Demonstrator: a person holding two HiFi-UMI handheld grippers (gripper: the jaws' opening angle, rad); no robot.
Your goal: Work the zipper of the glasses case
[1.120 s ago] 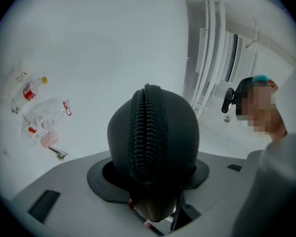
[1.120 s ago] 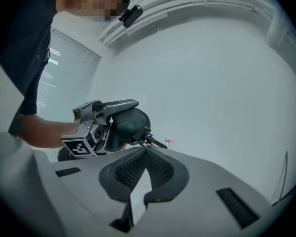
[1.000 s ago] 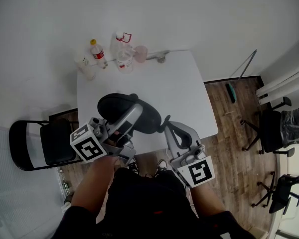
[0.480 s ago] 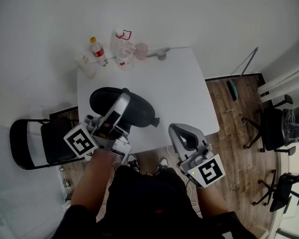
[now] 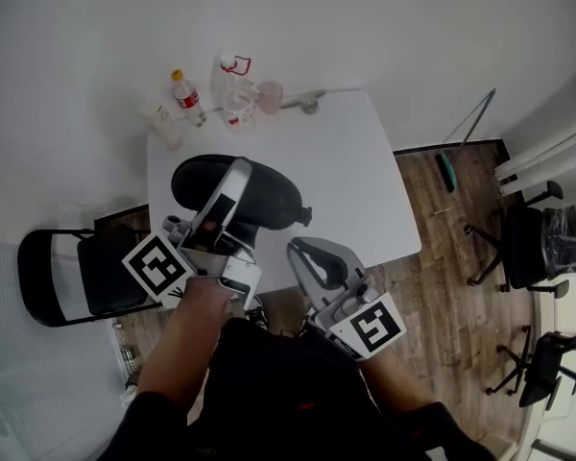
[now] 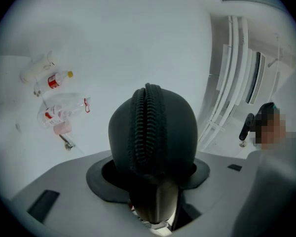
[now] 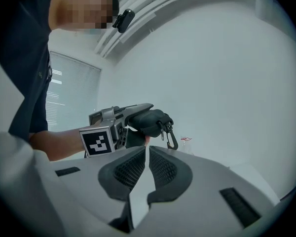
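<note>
Black glasses case (image 5: 269,205) sat clamped in the left gripper (image 5: 238,173); the right gripper (image 5: 300,250), jaws together and empty, likely had to take the zipper pull (image 7: 165,127) next.

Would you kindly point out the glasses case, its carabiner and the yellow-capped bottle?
glasses case (image 6: 153,127): left gripper view, on the zipper seam.
carabiner (image 7: 166,129): right gripper view, its upper end.
yellow-capped bottle (image 5: 185,97): head view, red label.

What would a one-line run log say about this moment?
left gripper: shut on black glasses case, held over white table | right gripper: shut, empty, apart from case | zipper: looks closed where visible
</note>
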